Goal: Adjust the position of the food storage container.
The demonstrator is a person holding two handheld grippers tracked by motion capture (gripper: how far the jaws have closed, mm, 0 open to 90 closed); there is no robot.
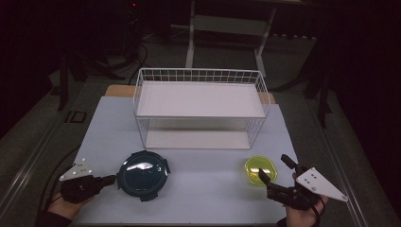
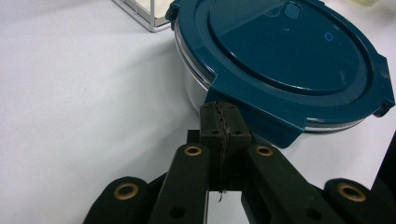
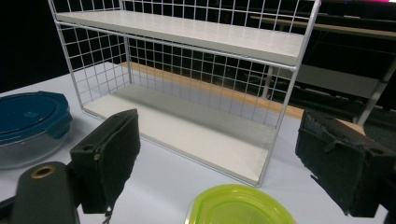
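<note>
Container (image 2: 285,60) rim meets closed left tongs (image 2: 219,122); bare table (image 2: 84,107) alongside.

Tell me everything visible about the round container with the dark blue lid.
The round container has a clear, glass-like bowl and a dark teal-blue lid of smooth, glossy plastic, with locking flaps folded down around the rim. It is closed and stands upright on the white table, in front of the wire shelf, toward its left. The left gripper, jaws shut, has its tips at one flap; contact cannot be confirmed.
</note>
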